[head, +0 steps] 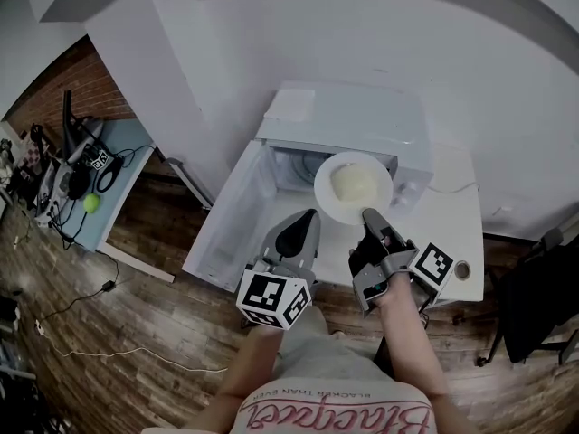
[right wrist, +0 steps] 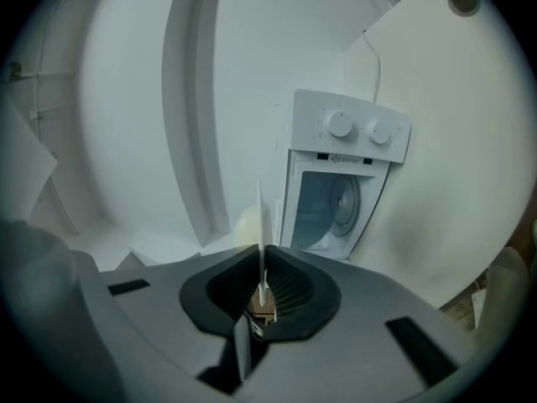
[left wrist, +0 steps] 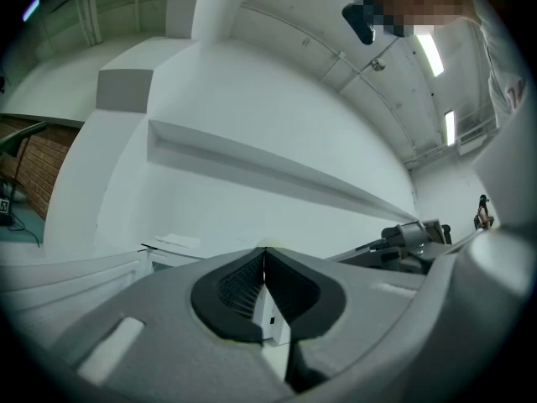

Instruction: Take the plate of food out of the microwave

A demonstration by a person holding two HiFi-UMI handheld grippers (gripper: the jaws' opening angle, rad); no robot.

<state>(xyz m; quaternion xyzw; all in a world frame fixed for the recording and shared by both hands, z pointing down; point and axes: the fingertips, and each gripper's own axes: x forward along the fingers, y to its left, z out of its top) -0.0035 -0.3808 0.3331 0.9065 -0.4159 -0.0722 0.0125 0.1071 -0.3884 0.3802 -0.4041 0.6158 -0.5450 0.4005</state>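
From the head view, the white microwave (head: 348,125) stands on a white table (head: 457,229) with its door (head: 231,220) swung wide to its left. My right gripper (head: 366,213) is clenched on the near rim of the white plate (head: 336,208). It holds the plate level just in front of the microwave's open cavity, with a pale mound of food (head: 355,183) in the plate's middle. My left gripper (head: 306,220) hangs in front of the microwave, beside the plate and apart from it.

In the left gripper view, the dark pads (left wrist: 239,288) meet with nothing between them. This gripper is closed and empty, aimed up at the white wall behind the microwave.

In the right gripper view, the plate's thin rim runs edge-on between the pads (right wrist: 289,290), which press on it from both sides. The food shows just past the pads. The microwave lies beyond and to the right, its two knobs (right wrist: 359,128) beside the empty cavity.
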